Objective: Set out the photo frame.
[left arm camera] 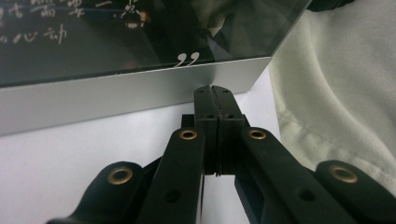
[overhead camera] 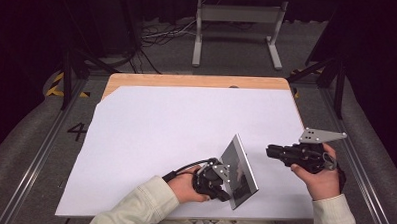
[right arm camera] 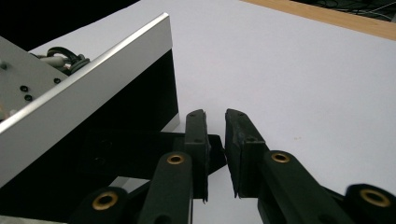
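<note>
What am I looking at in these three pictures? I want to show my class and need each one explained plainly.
A person sits at a table covered with white paper, holding a two-jaw hand tool, a gripper, in each hand. One picture looks down from above. The other two come from cameras riding on each gripper, looking along its black jaws. The left gripper, jaws shut, touches the silver edge of a tilted picture frame, propped with one edge on the paper. Whether it pinches anything is unclear. The right gripper is slightly open, holding nothing, beside the frame.

Frame (overhead camera: 239,171) stands tilted on sheet (overhead camera: 175,136), near its front edge. Left gripper (overhead camera: 223,185) touches frame's left side; right gripper (overhead camera: 271,151) lies right, apart.
</note>
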Demonstrator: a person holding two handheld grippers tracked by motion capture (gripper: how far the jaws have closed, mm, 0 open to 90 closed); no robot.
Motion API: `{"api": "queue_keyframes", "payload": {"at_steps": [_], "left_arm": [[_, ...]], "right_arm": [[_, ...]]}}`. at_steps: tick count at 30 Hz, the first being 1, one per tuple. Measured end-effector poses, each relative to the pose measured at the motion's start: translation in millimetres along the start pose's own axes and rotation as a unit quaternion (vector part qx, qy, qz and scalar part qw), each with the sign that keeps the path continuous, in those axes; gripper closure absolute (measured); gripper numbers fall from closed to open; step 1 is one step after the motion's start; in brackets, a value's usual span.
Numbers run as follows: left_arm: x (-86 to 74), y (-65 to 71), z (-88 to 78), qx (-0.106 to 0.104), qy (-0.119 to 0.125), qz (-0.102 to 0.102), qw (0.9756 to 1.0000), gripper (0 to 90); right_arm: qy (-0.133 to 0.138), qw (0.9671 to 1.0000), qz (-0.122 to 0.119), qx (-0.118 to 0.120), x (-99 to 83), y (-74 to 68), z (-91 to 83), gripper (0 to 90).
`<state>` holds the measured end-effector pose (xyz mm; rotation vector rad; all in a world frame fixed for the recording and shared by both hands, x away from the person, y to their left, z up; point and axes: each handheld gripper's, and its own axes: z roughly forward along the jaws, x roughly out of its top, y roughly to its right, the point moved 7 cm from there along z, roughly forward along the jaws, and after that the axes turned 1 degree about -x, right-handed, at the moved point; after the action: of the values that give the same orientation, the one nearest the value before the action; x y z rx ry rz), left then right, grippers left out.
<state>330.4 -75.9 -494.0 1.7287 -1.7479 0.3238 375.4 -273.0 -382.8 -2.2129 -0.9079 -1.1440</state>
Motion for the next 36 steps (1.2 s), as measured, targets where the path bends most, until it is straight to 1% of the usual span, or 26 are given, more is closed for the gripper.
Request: {"api": "queue_keyframes", "payload": {"at_steps": [5,6,9,10,11,12,13,14,17,18,21,22,25,26,30,31,34,36], "left_arm": [[6.2,0.6,4.8,0.001,0.001,0.004,1.0,90.0],[7.4,1.6,6.0,-0.003,0.0,0.002,1.0,90.0],[12.5,1.4,9.4,0.006,0.0,0.008,0.9999,90.0],[13.3,2.3,10.2,0.007,-0.001,0.005,1.0,90.0],[13.8,1.7,10.3,0.009,-0.001,0.008,0.9999,90.0],[13.1,2.5,9.9,0.01,-0.003,0.004,0.9999,90.0],[13.0,1.4,9.4,0.014,0.001,0.007,0.9999,90.0],[11.2,-0.3,5.9,0.018,0.003,0.002,0.9998,90.0],[8.4,-4.4,-2.9,0.027,0.014,-0.003,0.9995,90.0],[6.8,-5.7,-6.7,0.03,0.018,-0.009,0.9993,90.0],[3.0,-9.2,-11.8,0.042,0.021,-0.013,0.9988,89.4],[2.2,-9.4,-12.6,0.042,0.023,-0.016,0.9987,87.1],[-1.5,-10.5,-17.3,0.048,0.029,-0.018,0.9983,85.1],[-3.0,-11.3,-20.1,0.05,0.034,-0.02,0.998,84.5],[-9.0,-14.8,-33.0,0.063,0.051,-0.029,0.9963,82.4],[-9.0,-14.8,-33.0,0.063,0.051,-0.029,0.9963,81.8],[-16.1,-18.6,-42.2,0.077,0.063,-0.042,0.9942,80.6],[-21.2,-21.0,-46.8,0.084,0.064,-0.049,0.9932,79.8]], "right_arm": [[0.002,1.0,0.007,0.002,0.0,0.4,-1.0,78.7],[0.001,1.0,0.01,0.003,-0.2,0.5,-0.9,78.8],[0.0,0.9999,0.012,0.005,-0.6,0.4,0.0,78.7],[0.0,0.9999,0.013,0.005,-0.7,0.2,0.4,78.7],[-0.001,0.9999,0.013,0.006,-0.9,-0.1,0.7,78.7],[-0.002,0.9999,0.014,0.007,-1.0,-0.3,0.7,78.6],[-0.002,0.9999,0.015,0.007,-0.9,-0.4,0.7,78.6],[-0.001,0.9998,0.016,0.008,-0.6,-0.3,0.0,78.3],[0.0,0.9998,0.021,0.008,0.2,-0.4,-0.7,77.4],[0.001,0.9997,0.024,0.009,0.5,-0.5,-0.8,76.5],[0.006,0.9991,0.04,0.011,2.0,-0.2,-0.4,71.7],[0.01,0.9984,0.053,0.014,3.0,-0.4,-0.3,70.3],[0.013,0.9978,0.062,0.017,4.5,-0.7,-0.8,69.2],[0.014,0.9978,0.063,0.017,5.1,-0.5,-1.0,69.0],[0.022,0.9967,0.074,0.026,9.8,-3.0,-2.1,67.0],[0.022,0.9967,0.074,0.026,9.8,-3.0,-2.1,67.0],[0.025,0.9958,0.082,0.033,13.2,-5.3,-2.1,65.4],[0.028,0.9954,0.085,0.035,16.1,-6.7,-2.5,64.4]]}}
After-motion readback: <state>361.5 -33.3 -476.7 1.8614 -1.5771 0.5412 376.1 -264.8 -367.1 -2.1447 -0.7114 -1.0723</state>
